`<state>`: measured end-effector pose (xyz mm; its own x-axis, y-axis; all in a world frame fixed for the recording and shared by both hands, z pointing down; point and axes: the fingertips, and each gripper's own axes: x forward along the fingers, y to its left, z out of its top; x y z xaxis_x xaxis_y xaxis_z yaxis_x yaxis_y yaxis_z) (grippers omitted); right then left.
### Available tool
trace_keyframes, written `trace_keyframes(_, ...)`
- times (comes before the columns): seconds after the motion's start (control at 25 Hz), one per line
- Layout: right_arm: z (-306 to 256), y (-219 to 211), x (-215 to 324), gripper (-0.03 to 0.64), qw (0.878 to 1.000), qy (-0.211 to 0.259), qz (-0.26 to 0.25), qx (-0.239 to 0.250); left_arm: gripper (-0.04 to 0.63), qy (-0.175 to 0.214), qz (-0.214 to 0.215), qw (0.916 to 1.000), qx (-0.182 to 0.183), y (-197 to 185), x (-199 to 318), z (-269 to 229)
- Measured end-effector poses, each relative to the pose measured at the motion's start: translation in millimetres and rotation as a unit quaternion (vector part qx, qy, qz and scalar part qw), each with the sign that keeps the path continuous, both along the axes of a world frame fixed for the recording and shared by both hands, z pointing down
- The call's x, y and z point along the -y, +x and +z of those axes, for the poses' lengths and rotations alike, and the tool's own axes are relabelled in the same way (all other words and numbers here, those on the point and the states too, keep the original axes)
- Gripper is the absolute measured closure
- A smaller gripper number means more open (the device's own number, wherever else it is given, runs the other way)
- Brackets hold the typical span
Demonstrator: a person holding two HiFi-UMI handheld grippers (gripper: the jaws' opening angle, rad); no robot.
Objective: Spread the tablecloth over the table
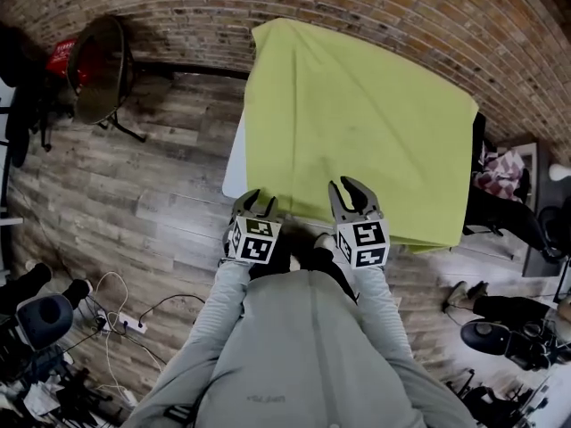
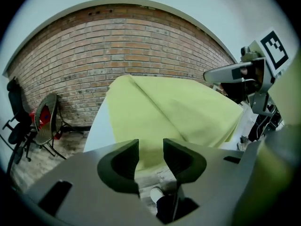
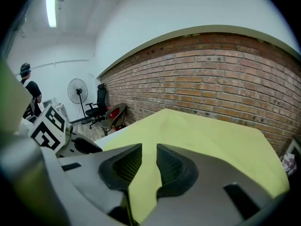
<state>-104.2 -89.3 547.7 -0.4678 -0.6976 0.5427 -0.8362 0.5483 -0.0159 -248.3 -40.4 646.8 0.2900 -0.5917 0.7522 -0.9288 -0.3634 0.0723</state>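
**Head view and both gripper views: cloth lies on the surface, both grippers spread**

Head view: a yellow-green fabric tablecloth (image 1: 357, 114) lies spread across the white surface (image 1: 235, 163), which stands against a red brick wall (image 1: 401, 7). A bare white strip shows along the surface's left side. The left gripper (image 1: 260, 201) hovers at the cloth's near left corner. The right gripper (image 1: 350, 190) has its tips over the cloth's near edge.

Left gripper view: the left gripper (image 2: 150, 157) has its jaws wide apart with nothing between them. The tablecloth (image 2: 174, 112) lies beyond them, a long crease running across it, and the bare surface (image 2: 99, 126) shows to its left.

Right gripper view: the right gripper (image 3: 149, 161) has its jaws parted by a narrower gap, the pads pressing on nothing. The tablecloth (image 3: 211, 145) shows through the gap, flat on the surface.
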Motion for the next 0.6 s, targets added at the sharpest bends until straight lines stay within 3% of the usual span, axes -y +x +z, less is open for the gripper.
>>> trace_keyframes(0.24, 0.5, 8.1, -7.5, 0.52, 1.0, 0.004, 0.025, -0.004, 0.427, 0.017, 0.002, 0.9998, 0.008, -0.8, 0.9, 4.8)
trace_keyframes(0.44, 4.3, 9.8, -10.0, 0.526, 0.999, 0.003, 0.033, -0.006, 0.565, 0.019, 0.018, 0.9994, 0.021, -3.7, 4.9, 4.8)
trace_keyframes(0.6, 5.3, 4.8, -9.4, 0.531, 0.999, 0.007, 0.034, -0.005, 0.568, 0.015, 0.005, 0.9993, 0.033, -23.8, 3.8, 5.4)
